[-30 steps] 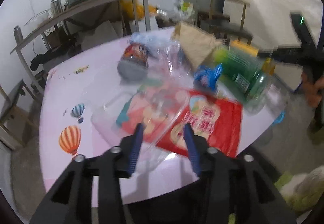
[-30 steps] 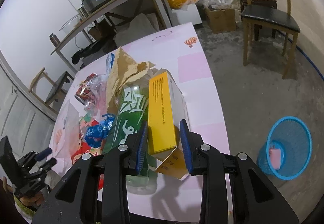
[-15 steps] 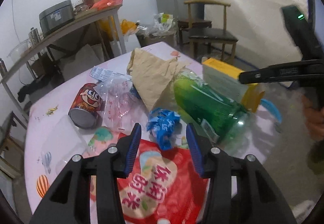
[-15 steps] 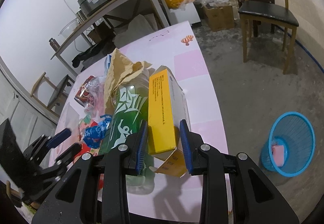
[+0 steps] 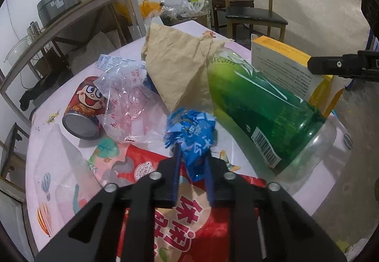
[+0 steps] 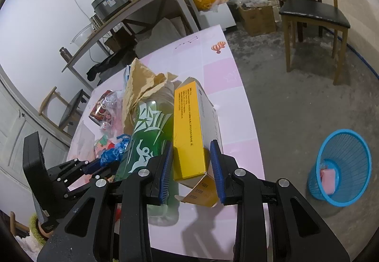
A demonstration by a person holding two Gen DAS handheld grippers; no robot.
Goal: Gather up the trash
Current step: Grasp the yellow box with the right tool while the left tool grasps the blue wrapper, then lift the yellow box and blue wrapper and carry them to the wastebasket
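Pink table: your left gripper has moved in and just pinched shut on the blue wrapper mid-table; your right gripper stays clamped on the yellow box at the right edge.

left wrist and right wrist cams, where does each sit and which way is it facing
Left wrist: on the left gripper, angled down at the table litter, jaws just closed on the blue wrapper.
Right wrist: on the right gripper, angled down over the table edge, clamping the yellow box.
Shared: green bottle, yellow box, wrapper, each other's gripper.
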